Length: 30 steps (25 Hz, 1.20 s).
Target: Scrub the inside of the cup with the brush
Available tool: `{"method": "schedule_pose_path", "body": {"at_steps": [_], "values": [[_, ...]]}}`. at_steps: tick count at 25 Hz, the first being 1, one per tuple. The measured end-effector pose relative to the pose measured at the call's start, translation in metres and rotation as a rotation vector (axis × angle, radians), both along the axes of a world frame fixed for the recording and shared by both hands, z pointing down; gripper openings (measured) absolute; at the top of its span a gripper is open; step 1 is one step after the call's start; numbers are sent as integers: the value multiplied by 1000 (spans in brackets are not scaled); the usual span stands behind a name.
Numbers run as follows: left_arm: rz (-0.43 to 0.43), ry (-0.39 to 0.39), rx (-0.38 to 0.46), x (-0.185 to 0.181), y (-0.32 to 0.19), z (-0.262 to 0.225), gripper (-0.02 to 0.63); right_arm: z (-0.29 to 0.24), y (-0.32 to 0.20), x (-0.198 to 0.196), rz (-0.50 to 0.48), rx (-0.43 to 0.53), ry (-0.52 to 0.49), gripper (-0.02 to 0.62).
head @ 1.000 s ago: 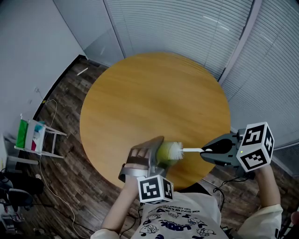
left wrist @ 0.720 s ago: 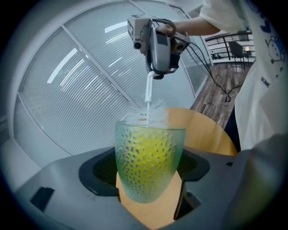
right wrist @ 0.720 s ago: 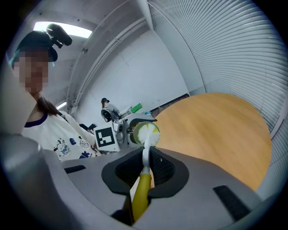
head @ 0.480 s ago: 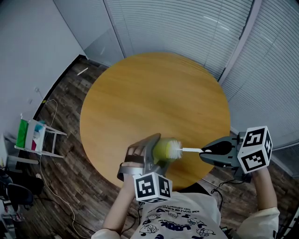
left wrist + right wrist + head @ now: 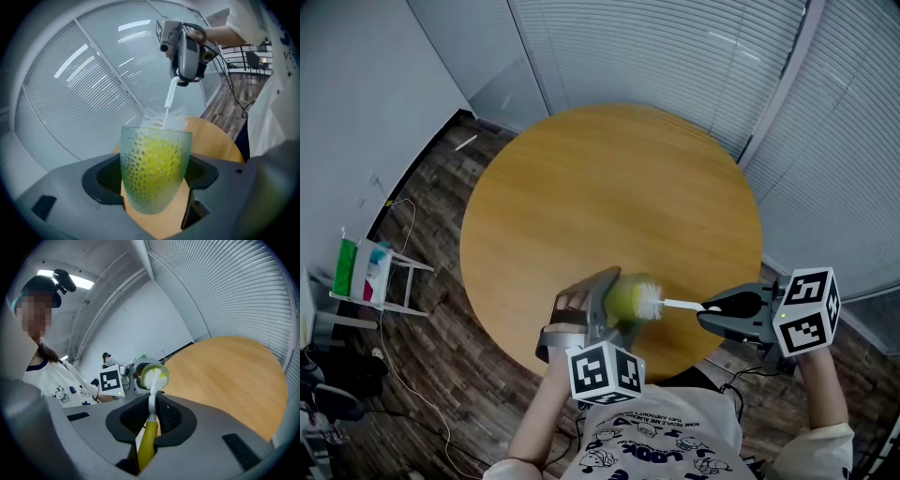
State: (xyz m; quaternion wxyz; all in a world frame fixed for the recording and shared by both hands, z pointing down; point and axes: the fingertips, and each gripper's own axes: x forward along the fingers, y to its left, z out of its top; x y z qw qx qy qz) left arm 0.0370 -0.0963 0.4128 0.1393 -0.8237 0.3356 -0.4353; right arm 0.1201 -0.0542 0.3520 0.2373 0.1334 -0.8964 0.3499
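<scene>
While my left fingers point(image 5: 105, 180) clamp the cup point(image 5: 154, 168) over the bench point(image 5: 609, 187) edge, my right fingers point(image 5: 176, 418), closed on the brush point(image 5: 151, 394), have nudged its bristles into the cup mouth; scrubbing looks underway.

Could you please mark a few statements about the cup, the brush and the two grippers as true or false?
1. The left hand-held gripper grips the cup. True.
2. The cup stands on the table. False: it is held up, tipped sideways.
3. The right hand-held gripper is shut on the brush. True.
4. The brush is far from the cup. False: its head is at the cup's mouth.
</scene>
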Motion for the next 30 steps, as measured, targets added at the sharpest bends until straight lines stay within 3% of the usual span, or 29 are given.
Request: {"method": "schedule_pose_path", "body": {"at_steps": [12, 21, 30], "values": [[-58, 4, -85, -4, -4, 14, 382, 1, 8, -11, -45, 153, 159, 46], [-62, -28, -126, -4, -3, 27, 382, -1, 15, -22, -154, 330, 351, 46], [-55, -97, -149, -7, 2, 41, 382, 0, 17, -34, -256, 401, 477, 46]]}}
